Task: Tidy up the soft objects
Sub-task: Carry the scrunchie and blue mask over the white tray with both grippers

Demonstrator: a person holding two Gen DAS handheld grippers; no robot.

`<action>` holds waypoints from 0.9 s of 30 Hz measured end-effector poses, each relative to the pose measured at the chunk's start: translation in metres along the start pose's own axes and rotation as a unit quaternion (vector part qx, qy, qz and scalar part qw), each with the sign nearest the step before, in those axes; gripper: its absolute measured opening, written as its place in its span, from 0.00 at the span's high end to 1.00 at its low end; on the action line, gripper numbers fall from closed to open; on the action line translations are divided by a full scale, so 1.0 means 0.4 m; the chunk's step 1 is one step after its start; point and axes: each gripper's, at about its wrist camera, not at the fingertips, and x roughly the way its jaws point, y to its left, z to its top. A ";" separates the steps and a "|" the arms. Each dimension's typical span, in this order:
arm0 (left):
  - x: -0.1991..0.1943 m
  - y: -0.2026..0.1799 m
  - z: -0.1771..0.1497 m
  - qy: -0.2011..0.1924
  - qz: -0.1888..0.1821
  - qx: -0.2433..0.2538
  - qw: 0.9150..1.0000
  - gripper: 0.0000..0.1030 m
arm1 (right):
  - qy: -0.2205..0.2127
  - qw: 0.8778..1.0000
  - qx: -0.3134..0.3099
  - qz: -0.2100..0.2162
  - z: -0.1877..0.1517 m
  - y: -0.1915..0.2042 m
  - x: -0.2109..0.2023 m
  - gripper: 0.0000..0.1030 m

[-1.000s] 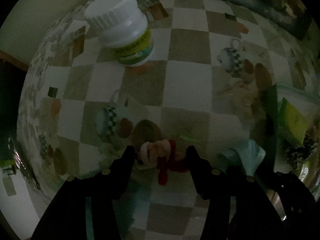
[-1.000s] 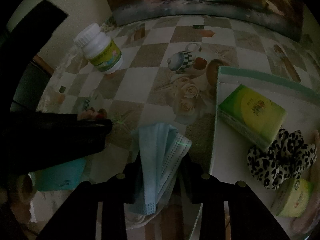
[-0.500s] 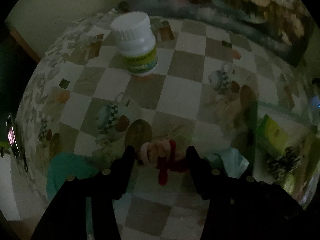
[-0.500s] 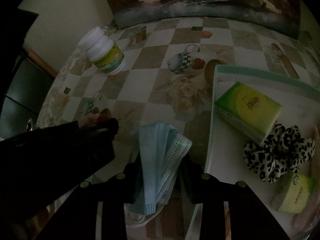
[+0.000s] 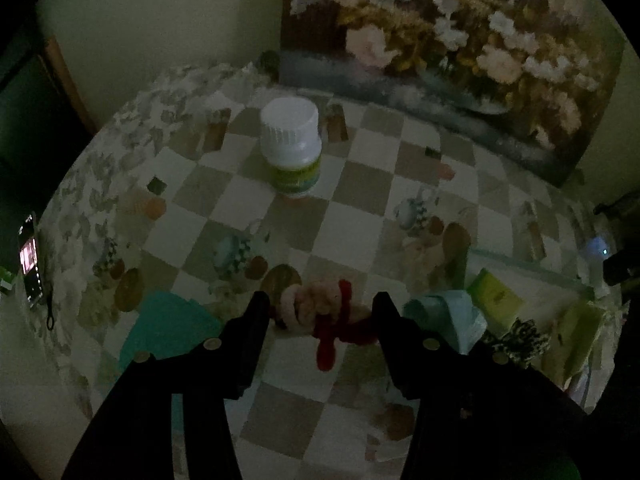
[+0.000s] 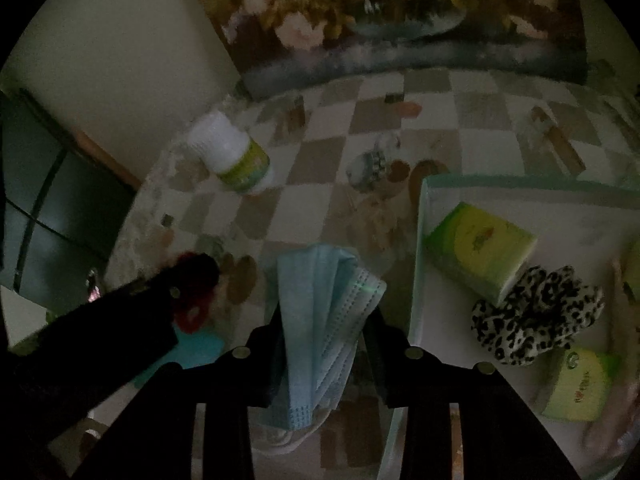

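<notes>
My left gripper [image 5: 322, 304] is shut on a bundle of scrunchies, a pink one [image 5: 306, 304] and a red one [image 5: 340, 330], held above the checkered tablecloth [image 5: 320, 220]. In the right wrist view the red scrunchie [image 6: 192, 304] shows at the tip of that dark gripper. My right gripper [image 6: 324, 316] is shut on a folded stack of light blue face masks [image 6: 320, 300], also off the table, just left of the white tray [image 6: 420, 240]. The masks [image 5: 444, 312] show at the right in the left wrist view.
The tray holds a green tissue pack [image 6: 480, 252], a leopard-print scrunchie [image 6: 536, 316] and a second green pack [image 6: 580, 384]. A white bottle [image 5: 292, 148] stands farther back. A teal cloth [image 5: 168, 328] lies near the front left. A flower painting [image 5: 440, 40] leans on the wall.
Both grippers have risen off the table with their loads still held. The bottle and tablecloth now look farther away, and more of the wall and painting shows.
</notes>
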 end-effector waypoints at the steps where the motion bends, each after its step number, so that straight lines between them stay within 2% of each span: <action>1: -0.009 0.001 0.004 -0.006 -0.003 0.000 1.000 0.47 | -0.006 1.000 0.000 0.000 0.002 0.001 -0.012 0.63; 5: -0.051 -0.008 0.008 -0.022 -0.020 0.009 1.000 0.47 | -0.042 0.999 0.001 -0.015 0.016 -0.009 -0.081 0.63; 11: -0.079 -0.050 0.003 -0.025 -0.057 0.030 0.998 0.46 | -0.085 0.993 0.023 -0.074 0.021 -0.069 -0.180 0.63; 17: -0.084 -0.114 -0.014 -0.013 -0.093 0.057 0.994 0.46 | -0.119 0.979 0.071 -0.152 0.010 -0.174 -0.271 0.63; 21: -0.065 -0.178 -0.036 0.016 -0.123 0.086 0.989 0.46 | -0.108 0.969 0.103 -0.197 -0.010 -0.251 -0.294 0.63; 27: -0.023 -0.279 -0.092 0.067 -0.157 0.136 0.976 0.46 | -0.068 0.966 0.131 -0.212 -0.042 -0.313 -0.279 0.63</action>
